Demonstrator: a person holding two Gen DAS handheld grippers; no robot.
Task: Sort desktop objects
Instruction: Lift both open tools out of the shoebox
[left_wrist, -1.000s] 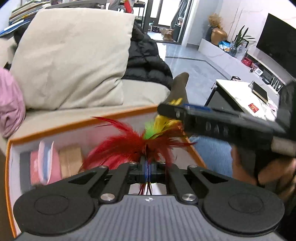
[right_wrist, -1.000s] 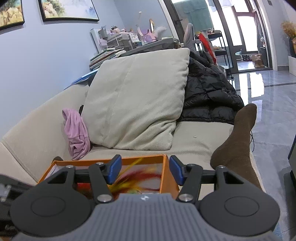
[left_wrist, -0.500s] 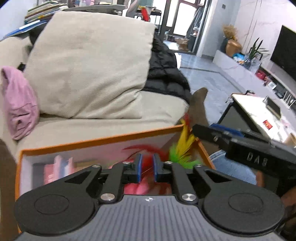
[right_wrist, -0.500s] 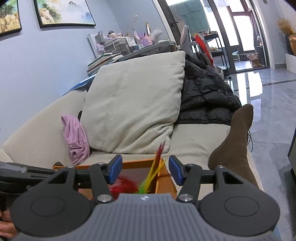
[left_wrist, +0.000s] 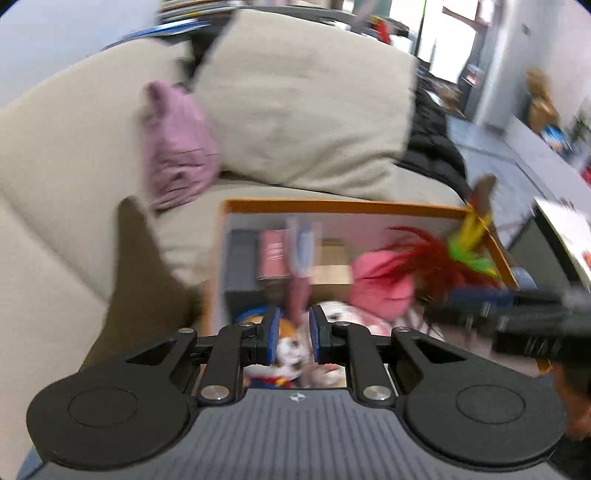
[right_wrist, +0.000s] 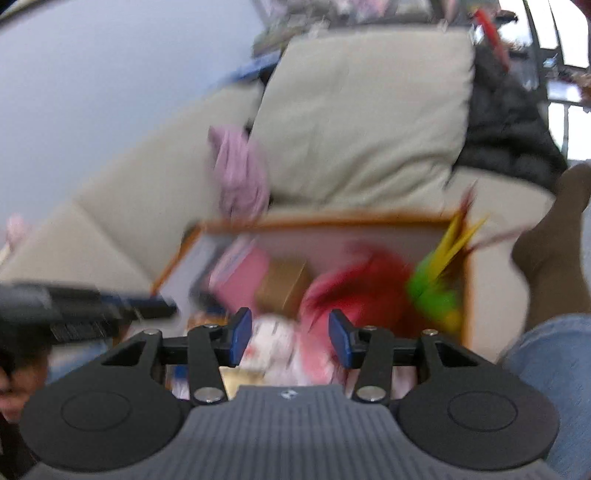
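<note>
A feather toy with red, green and yellow plumes lies loose in the right part of the orange-rimmed box. My left gripper hovers over the box's near left part, open by a narrow gap and gripping nothing. A plush toy shows below that gap. In the right wrist view the feather toy rests against the box wall. My right gripper hangs above the pink and white soft things; its jaws are closing with nothing pressed between them. Both views are motion-blurred.
The box sits on a beige sofa in front of a big cushion, a pink cloth and a black jacket. Small books and a cardboard carton stand inside. A person's socked foot and jeans knee lie to the right.
The left gripper let go of the feather toy, which dropped into the box's right side. That gripper swung left. Both views tipped down into the box, and the right jaws narrowed.
</note>
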